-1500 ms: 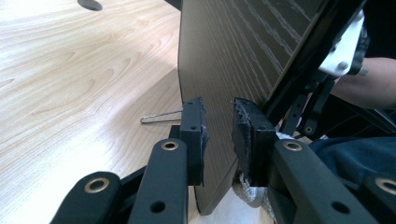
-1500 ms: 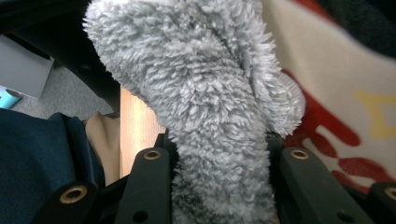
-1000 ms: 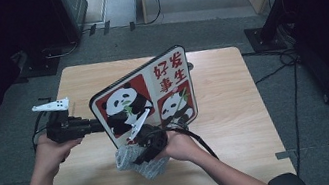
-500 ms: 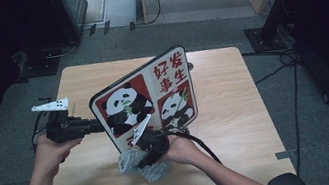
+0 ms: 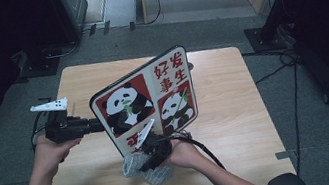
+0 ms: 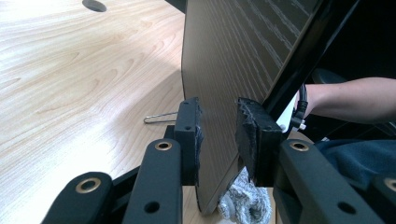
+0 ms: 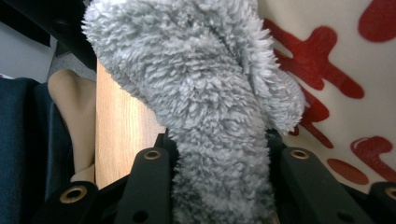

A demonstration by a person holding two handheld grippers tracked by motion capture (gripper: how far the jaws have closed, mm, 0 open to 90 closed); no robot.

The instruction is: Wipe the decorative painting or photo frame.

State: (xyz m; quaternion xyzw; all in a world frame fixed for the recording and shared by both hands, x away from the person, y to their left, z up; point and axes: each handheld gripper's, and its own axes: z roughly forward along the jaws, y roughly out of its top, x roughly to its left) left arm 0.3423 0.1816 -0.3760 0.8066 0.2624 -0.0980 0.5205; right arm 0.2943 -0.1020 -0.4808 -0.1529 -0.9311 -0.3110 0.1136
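Note:
A board with panda pictures and red characters (image 5: 143, 101) stands tilted on the wooden table (image 5: 223, 92). My left gripper (image 5: 100, 127) is at the board's left edge. In the left gripper view the board (image 6: 233, 56) runs between the jaws of the left gripper (image 6: 218, 135). Those jaws have just been opening; one pad lies at the board and the other stands slightly off its grey back. My right gripper (image 5: 151, 163) is shut on a fluffy grey cloth (image 5: 150, 173) at the board's lower edge. The cloth (image 7: 196, 70) bulges out of the right gripper (image 7: 219, 140) against the printed face (image 7: 336, 56).
A thin wire clip (image 6: 159, 117) lies on the table behind the board. A cable hole (image 5: 190, 65) sits near the table's far edge. Dark stands and cables (image 5: 276, 74) surround the table on the floor. The person's forearm (image 6: 355, 98) reaches in behind the board.
The right gripper and the cloth have slid a little down the board's face towards the near edge. The board and the left hand have stayed put.

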